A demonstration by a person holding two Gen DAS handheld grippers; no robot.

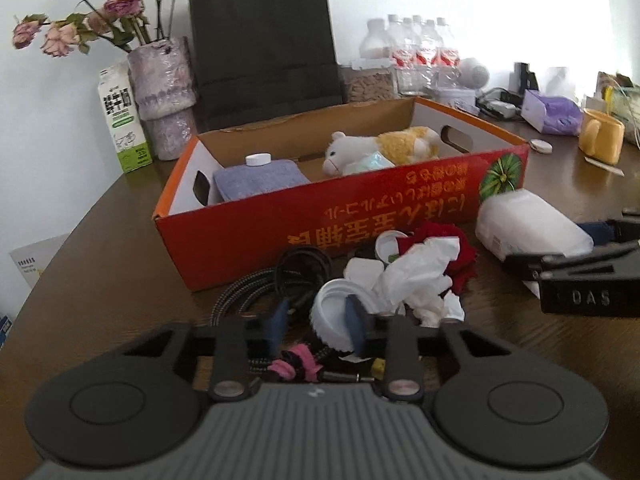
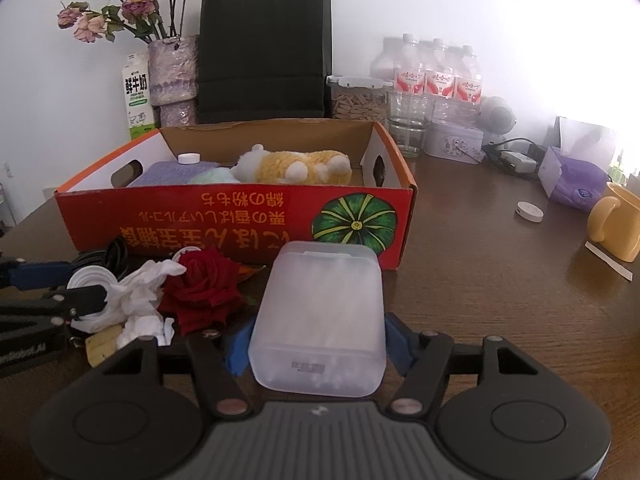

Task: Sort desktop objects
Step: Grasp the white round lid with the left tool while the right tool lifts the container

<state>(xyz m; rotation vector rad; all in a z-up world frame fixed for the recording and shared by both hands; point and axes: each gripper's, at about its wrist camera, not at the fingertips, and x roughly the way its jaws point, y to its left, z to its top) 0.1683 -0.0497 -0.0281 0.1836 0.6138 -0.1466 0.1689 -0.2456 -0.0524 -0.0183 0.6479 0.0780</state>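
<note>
Two tongs busy: your left tongs clamped on white ribbed lid, right tongs clamped on frosted plastic box, red carton behind.

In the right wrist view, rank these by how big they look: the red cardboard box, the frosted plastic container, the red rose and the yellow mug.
1. red cardboard box
2. frosted plastic container, enlarged by nearness
3. red rose
4. yellow mug, cut off at the edge, so unsure

A dark wooden counter carries a red cardboard box, a milk carton, a vase of dried roses, a black paper bag, water bottles, a yellow mug, and a clutter of cables, tissue and a red rose.
</note>
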